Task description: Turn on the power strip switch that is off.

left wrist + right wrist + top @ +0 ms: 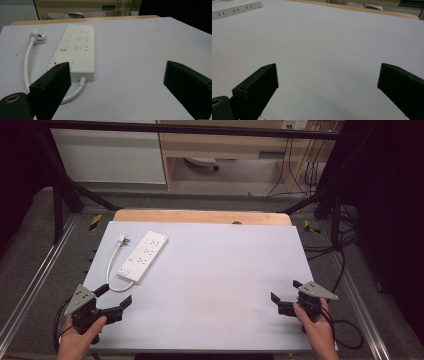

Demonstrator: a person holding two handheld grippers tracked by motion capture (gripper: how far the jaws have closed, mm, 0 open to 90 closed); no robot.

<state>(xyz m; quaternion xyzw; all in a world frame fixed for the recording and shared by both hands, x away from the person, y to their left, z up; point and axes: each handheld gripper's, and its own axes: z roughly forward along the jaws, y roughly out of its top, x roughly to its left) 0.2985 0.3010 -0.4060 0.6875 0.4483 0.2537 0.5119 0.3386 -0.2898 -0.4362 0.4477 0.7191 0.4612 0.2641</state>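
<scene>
At the near edge of the table [210, 270], the left gripper [114, 298] and right gripper [284, 291] sit at opposite corners, each held in a hand, fingers spread wide with nothing between them. Just beyond the left gripper lies a white power strip [143, 256] (flat, angled toward the far left), its cable [111, 270] looping back to a plug [123, 239] beside it.
</scene>
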